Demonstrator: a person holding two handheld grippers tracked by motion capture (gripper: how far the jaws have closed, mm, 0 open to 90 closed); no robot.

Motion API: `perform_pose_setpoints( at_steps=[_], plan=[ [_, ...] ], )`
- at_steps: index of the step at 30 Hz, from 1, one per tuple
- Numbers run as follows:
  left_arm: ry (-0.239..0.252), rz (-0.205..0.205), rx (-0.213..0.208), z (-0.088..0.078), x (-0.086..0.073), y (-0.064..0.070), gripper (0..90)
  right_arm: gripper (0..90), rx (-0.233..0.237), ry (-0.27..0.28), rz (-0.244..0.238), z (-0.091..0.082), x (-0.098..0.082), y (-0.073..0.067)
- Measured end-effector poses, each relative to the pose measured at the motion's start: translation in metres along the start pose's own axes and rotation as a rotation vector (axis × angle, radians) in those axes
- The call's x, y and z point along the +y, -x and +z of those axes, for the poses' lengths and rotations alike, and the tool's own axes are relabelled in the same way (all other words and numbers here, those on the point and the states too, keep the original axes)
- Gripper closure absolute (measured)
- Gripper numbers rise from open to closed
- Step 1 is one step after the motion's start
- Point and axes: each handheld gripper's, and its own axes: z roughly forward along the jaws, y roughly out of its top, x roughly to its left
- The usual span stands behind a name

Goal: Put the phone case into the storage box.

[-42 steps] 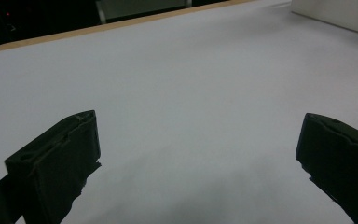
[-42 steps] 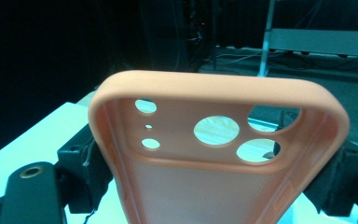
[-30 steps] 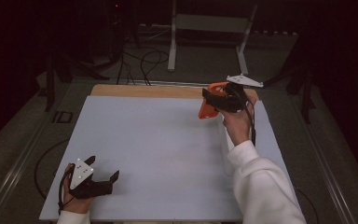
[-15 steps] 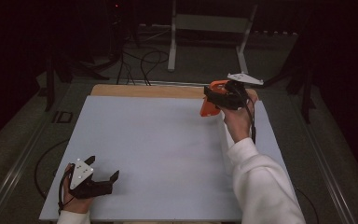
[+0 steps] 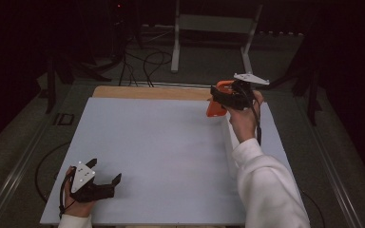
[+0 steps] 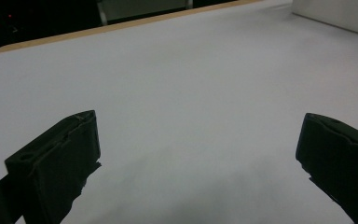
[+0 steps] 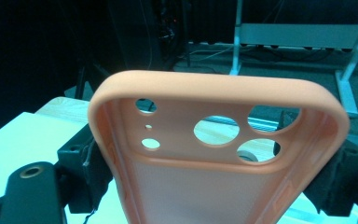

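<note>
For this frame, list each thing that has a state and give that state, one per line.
Left gripper: open, jaws wide apart, nothing between them, low over the near left of the table.
Right gripper: shut on the phone case, held up over the far right of the table.
Phone case: orange, empty, clamped by its side edges, lifted off the table, camera cutouts at the far end.
Table: white top, bare.

Dim lab or studio, white-topped table [image 5: 161, 142], loose floor cables [image 5: 147, 59], metal stand legs [image 5: 214, 33], dark surroundings
</note>
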Motion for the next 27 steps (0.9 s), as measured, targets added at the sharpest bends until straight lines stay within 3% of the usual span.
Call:
perform_pose_setpoints(
  at_steps=[27],
  plan=[
    [0.002,0.000,0.000,0.000,0.000,0.000,0.5,16.1,-0.067,0.002,0.015,0.008,0.005,0.016]
  ],
)
